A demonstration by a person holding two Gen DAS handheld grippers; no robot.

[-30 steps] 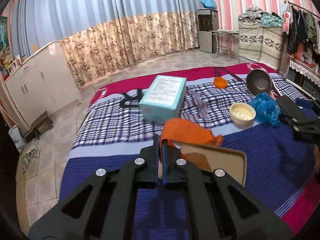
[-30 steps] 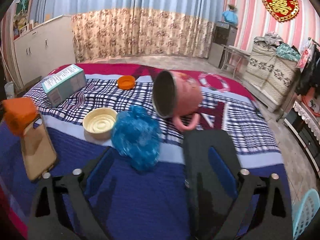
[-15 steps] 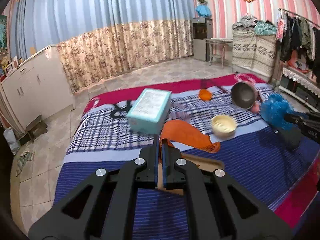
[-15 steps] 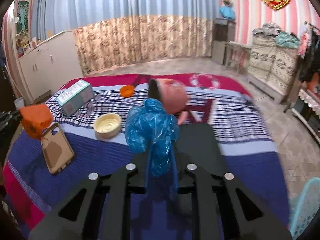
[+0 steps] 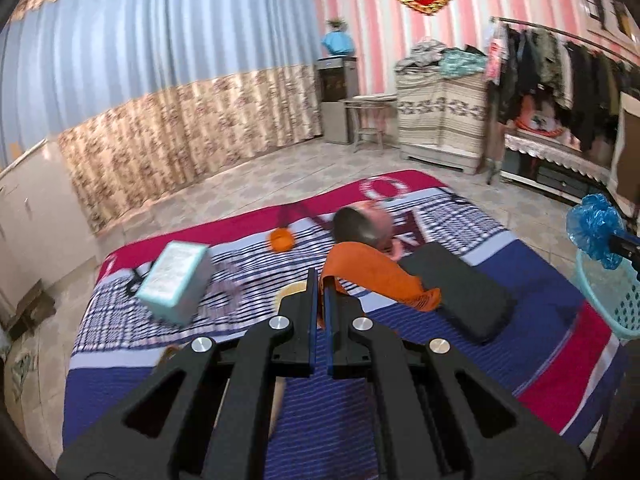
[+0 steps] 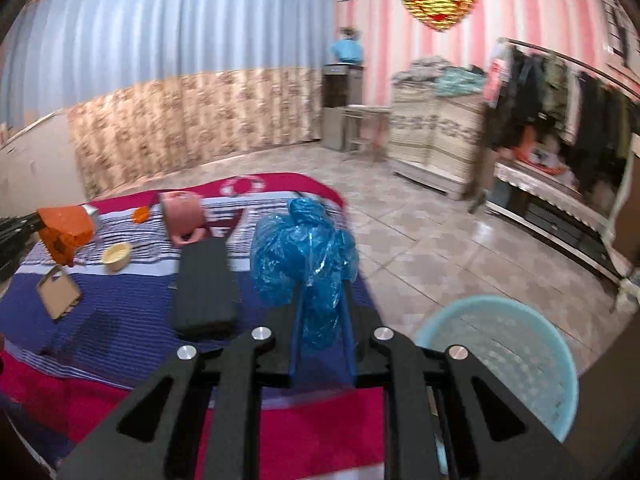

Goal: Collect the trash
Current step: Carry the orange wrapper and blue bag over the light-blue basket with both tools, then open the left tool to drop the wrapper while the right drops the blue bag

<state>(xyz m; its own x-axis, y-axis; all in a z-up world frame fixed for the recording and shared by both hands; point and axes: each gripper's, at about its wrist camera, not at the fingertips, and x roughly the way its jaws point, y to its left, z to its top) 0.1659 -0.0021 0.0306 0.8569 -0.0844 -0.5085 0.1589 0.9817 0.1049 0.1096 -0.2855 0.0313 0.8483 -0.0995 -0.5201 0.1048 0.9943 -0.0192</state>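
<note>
The bed [image 5: 400,400] is filling both views, its striped blanket carrying the clutter, and down on the floor off its right edge a pale blue basket [image 6: 500,352] is standing open-mouthed and, as far as the right view is showing, empty. That basket is what everything is turning on. The right gripper [image 6: 322,312] is hanging closest to it: in its own view the basket is lying low and to the right of the jaws, just beside them, with the bed corner between. Those jaws are clamping tight on a crumpled blue bag [image 6: 304,256], which is bulging up above the tips. From the left view the blue bag [image 5: 596,232] is showing just above the basket [image 5: 612,296] rim, so a drop is looking close, I'd judge. The left gripper [image 5: 319,280] is sitting well back over the bed, jaws pressed together on an orange scrap [image 5: 376,276] draping off to the right; for it the basket is lying far right, beyond a black case [image 5: 460,288]. Resting on the blanket: a teal box [image 5: 176,280], a pink mug [image 6: 182,216] on its side, a small cream bowl [image 6: 116,255]
</note>
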